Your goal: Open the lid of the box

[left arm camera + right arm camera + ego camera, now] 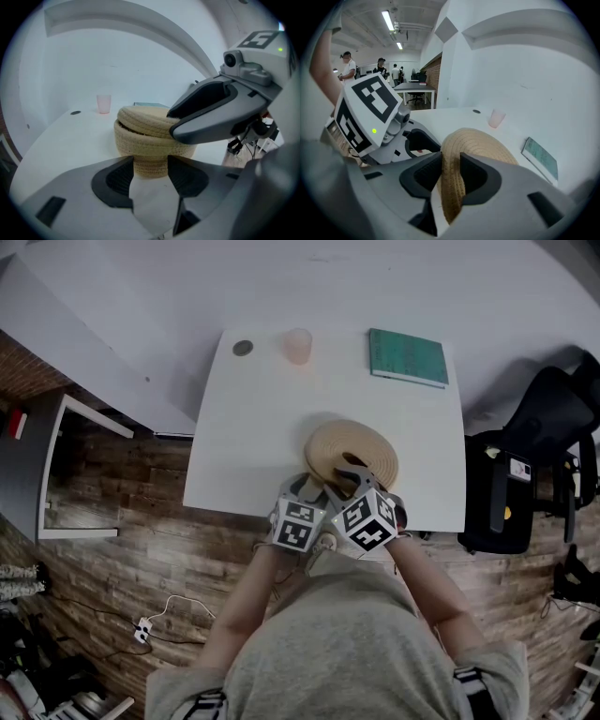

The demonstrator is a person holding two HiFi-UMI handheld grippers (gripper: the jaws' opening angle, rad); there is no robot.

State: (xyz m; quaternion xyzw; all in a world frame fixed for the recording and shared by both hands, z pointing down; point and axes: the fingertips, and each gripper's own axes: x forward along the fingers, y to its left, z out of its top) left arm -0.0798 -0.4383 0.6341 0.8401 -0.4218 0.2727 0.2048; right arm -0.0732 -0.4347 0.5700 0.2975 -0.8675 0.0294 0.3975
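A round woven box (352, 452) stands at the near edge of the white table (253, 437). Its lid (140, 118) sits slightly askew, with a dark gap showing under its left rim. My left gripper (150, 174) is low at the box's near side, and the lower wall (150, 161) fills the space between its pads. My right gripper (451, 171) comes in from above, shut on the lid's near rim (452, 187), which fills its jaws. In the head view both grippers, left (314, 487) and right (350, 474), meet at the box's front.
At the table's far side stand a pink cup (298, 345), a small dark disc (243, 349) and a green book (408, 357). A black chair with a bag (511, 488) is to the right. The floor is wood, with a cable (155, 620).
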